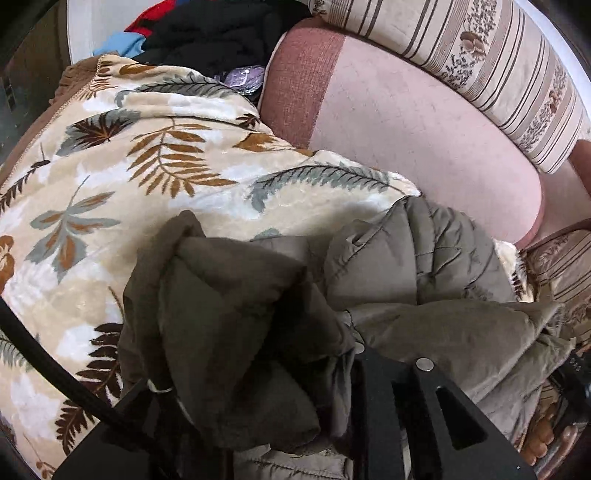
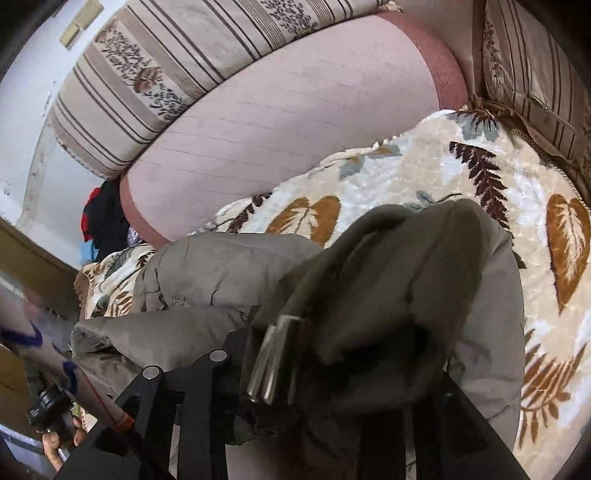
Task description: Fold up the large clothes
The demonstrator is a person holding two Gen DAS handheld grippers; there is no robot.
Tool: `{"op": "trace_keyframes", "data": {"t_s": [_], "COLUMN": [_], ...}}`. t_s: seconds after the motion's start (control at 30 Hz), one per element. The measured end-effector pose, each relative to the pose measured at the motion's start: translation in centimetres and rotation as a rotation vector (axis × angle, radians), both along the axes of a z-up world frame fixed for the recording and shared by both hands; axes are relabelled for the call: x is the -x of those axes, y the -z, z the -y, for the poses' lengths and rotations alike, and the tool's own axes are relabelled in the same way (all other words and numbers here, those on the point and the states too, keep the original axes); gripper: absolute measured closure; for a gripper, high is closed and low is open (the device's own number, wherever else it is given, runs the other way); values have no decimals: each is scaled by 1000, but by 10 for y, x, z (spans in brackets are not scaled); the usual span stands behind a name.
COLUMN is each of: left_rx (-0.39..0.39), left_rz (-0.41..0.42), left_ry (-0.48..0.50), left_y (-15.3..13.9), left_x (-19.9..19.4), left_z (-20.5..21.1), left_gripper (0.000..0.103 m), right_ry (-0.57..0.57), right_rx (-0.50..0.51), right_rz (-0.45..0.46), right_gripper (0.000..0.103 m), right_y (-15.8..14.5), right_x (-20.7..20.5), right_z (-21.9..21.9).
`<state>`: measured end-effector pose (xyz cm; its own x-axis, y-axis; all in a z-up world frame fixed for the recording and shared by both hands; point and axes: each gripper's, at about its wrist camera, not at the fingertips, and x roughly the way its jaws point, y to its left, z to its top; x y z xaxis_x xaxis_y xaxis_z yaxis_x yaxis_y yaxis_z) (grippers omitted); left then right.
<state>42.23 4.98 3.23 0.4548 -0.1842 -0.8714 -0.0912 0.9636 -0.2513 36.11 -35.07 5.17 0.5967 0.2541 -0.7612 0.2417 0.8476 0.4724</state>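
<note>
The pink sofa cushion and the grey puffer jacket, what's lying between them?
In both wrist views, only the leaf-print blanket lies between the pink sofa cushion and the grey puffer jacket; the jacket rests on it.

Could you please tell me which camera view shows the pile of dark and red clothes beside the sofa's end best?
The left wrist view: the clothes pile fills the top edge, showing black, red and blue fabric. The right wrist view catches only a small sliver beside the pink cushion.

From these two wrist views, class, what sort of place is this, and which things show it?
Most likely a home sitting room: a pink sofa seat with striped floral cushions, a leaf-print fleece blanket spread over it, and a heap of clothes waiting beside the olive padded jacket.
</note>
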Motion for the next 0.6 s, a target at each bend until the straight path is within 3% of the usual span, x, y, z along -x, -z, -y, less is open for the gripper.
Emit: {"op": "trace_keyframes", "data": {"t_s": [0.07, 0.13, 0.17, 0.2, 0.23, 0.37, 0.4, 0.5, 0.6], "left_rx": [69, 169, 213, 228, 246, 259, 240, 133, 56], "left_rz": [32, 82, 125, 155, 183, 189, 199, 224, 213], "left_ry": [8, 20, 12, -1, -9, 27, 37, 90, 136], "left_y": [-12, -24, -32, -39, -46, -63, -67, -72, -64], "left_x": [11, 24, 35, 42, 50, 59, 62, 70, 68], "left_z": [-6, -15, -21, -24, -27, -18, -13, 11, 32], "left_gripper": [72, 48, 31, 25, 24, 24, 24, 24, 24], "right_ry": [10, -1, -8, -20, -25, -37, -37, -61, -71], "right_rx": [-42, -71, -79, -82, -75, -16, -16, 43, 207], "right_rz": [37, 87, 104, 131, 147, 180, 193, 250, 279], "right_gripper": [62, 49, 44, 36, 31, 27, 26, 6, 6], "right_y": [-10, -22, -26, -33, -38, -53, -56, -66, -77], "right_x": [9, 21, 25, 30, 32, 39, 43, 52, 58], "right_z": [6, 8, 6, 4, 2, -9, -11, -18, -33]}}
